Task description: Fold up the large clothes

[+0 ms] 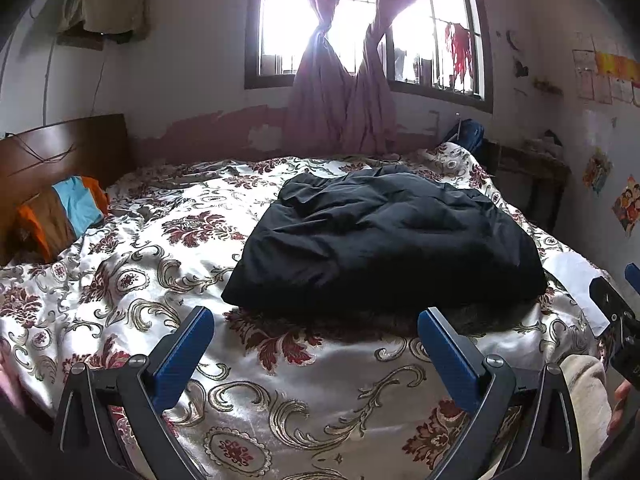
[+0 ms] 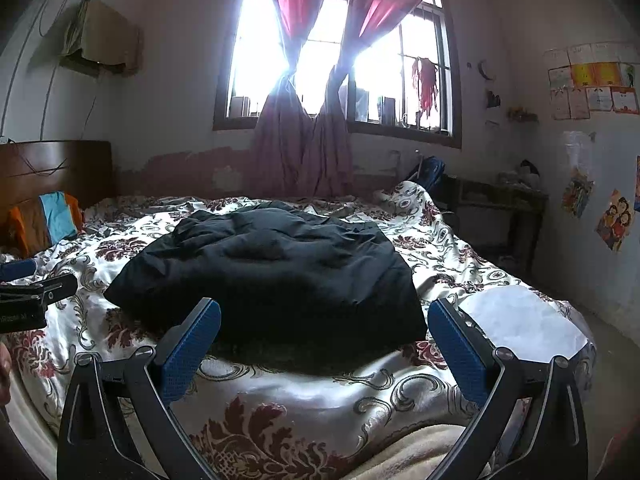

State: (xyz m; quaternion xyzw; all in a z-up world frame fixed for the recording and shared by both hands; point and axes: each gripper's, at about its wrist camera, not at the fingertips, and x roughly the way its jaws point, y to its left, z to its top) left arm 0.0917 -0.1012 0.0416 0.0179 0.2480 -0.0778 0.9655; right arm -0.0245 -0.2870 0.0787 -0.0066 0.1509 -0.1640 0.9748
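Note:
A large black garment lies folded into a thick, puffy rectangle on the floral bedspread. It also shows in the right wrist view. My left gripper is open and empty, held short of the garment's near edge, not touching it. My right gripper is open and empty, just in front of the garment's near edge. The right gripper shows at the right edge of the left wrist view, and the left gripper shows at the left edge of the right wrist view.
A wooden headboard and an orange, brown and blue pillow are at the left. A window with tied pink curtains is behind the bed. A white patch lies on the bed's right corner. A dark side table stands by the right wall.

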